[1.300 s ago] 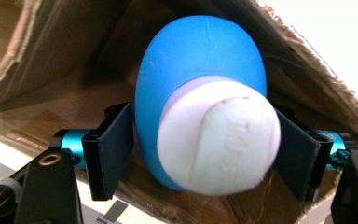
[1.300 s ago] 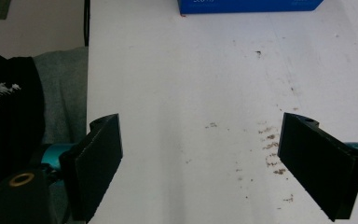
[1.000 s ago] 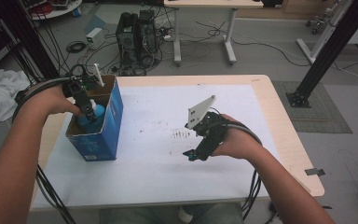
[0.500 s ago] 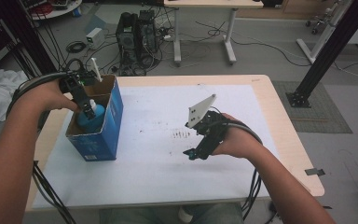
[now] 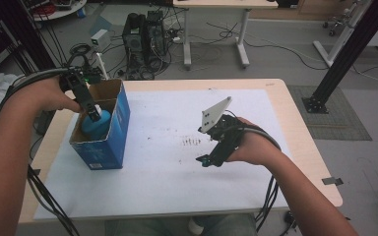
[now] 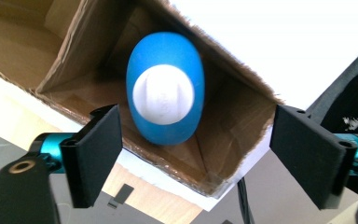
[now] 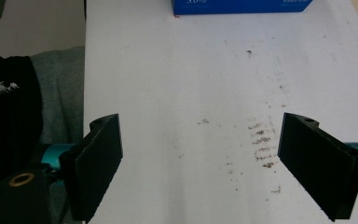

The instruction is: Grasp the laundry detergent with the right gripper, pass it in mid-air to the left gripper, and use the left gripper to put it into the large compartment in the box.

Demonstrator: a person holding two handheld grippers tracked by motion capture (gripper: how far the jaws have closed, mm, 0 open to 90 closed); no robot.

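A blue cardboard box (image 5: 109, 142) stands open-topped at the left of the table. Inside it lies a blue egg-shaped thing (image 5: 97, 127) with a round white face (image 6: 162, 94). My left gripper (image 5: 94, 113) hangs just above the box mouth and points down into it. Its jaws have just been opening and stand wide apart (image 6: 196, 158), with the blue thing (image 6: 165, 93) lying free below them. My right gripper (image 5: 207, 160) rests low over the white sheet right of centre, open (image 7: 198, 163), with nothing between its fingers.
A white sheet (image 5: 167, 172) with dark smudges (image 5: 193, 141) covers the wooden tabletop (image 5: 305, 147). The blue box's side (image 7: 242, 5) edges the right gripper view. Behind the table are a computer tower (image 5: 142, 34), floor cables and a desk; a black frame post (image 5: 344, 54) stands right.
My left gripper has risen from deep in the box toward its mouth and its jaws have spread, leaving the blue thing in the box. The right hand has stayed put.
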